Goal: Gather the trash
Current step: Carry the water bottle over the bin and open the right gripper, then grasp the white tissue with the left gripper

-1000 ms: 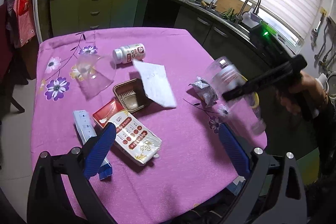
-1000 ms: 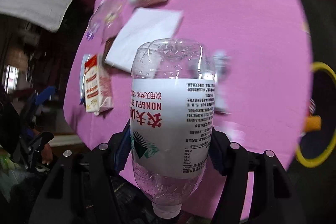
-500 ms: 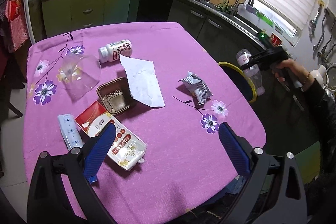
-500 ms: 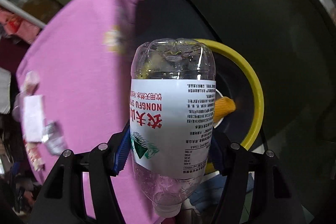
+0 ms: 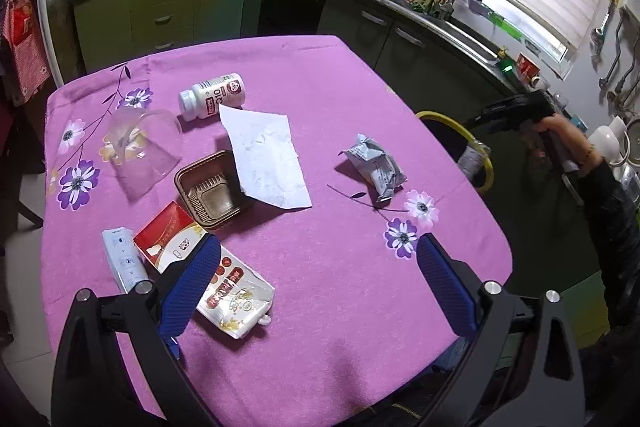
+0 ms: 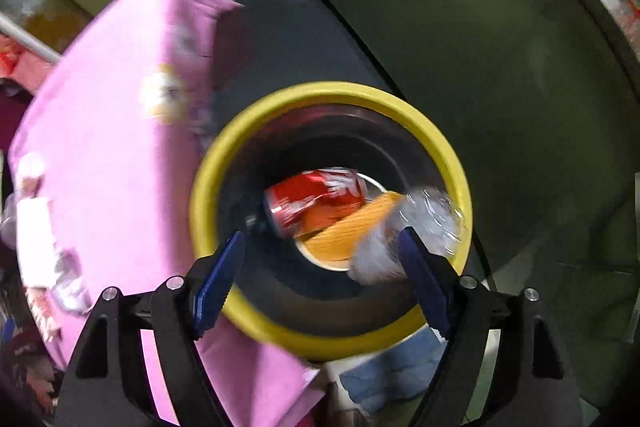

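Dropping a plastic water bottle (image 6: 404, 231) into the yellow-rimmed bin (image 6: 248, 131) beside the counter's edge, the right hand-held gripper (image 6: 320, 263) is opening, bottle falling free. Staying centred over the rim should keep it inside; the left hand-held gripper (image 5: 316, 279) hangs apart, empty.

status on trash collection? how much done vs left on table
Done: red can lies in the yellow-rimmed bin. In hand: right gripper is opening, the clear bottle dropping into the bin. Left: pill bottle, tissue, brown tray, grey wrapper, cartons near the open left gripper.
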Demonstrator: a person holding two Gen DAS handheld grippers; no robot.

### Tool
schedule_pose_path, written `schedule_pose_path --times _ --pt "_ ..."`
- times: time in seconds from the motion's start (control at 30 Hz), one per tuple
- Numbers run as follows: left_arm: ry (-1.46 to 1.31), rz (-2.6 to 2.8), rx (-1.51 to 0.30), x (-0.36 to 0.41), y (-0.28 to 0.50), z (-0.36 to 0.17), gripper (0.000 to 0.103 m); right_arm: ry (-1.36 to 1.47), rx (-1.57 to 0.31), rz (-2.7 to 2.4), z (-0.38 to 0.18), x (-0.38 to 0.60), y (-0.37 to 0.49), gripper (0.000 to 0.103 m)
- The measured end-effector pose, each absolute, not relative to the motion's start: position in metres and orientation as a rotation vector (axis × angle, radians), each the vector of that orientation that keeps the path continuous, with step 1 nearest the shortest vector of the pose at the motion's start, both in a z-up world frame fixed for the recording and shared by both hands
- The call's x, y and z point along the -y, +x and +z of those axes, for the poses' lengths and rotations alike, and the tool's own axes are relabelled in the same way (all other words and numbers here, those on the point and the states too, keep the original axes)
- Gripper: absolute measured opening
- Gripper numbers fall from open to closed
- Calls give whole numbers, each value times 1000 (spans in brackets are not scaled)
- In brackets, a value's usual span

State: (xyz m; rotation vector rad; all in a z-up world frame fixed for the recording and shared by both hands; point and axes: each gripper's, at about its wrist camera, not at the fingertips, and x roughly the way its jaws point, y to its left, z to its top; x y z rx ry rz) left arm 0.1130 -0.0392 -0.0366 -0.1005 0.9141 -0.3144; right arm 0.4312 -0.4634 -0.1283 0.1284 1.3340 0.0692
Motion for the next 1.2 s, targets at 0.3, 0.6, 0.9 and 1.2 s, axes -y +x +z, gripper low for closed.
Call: schedule_pose_path --times 0.3,0.6,0.9,1.2 --pt "-58 -329 -983 32 152 -46 94 94 -1163 270 -74 395 346 82" --pt "-97 -350 -1109 23 239 -56 94 48 -1181 369 -93 355 326 82" --pt "-131 -338 -1261 27 295 -91 90 65 -1190 377 -99 365 324 82" --pt "-149 -346 -1297 34 299 -101 34 67 -1190 389 -100 364 321 82"
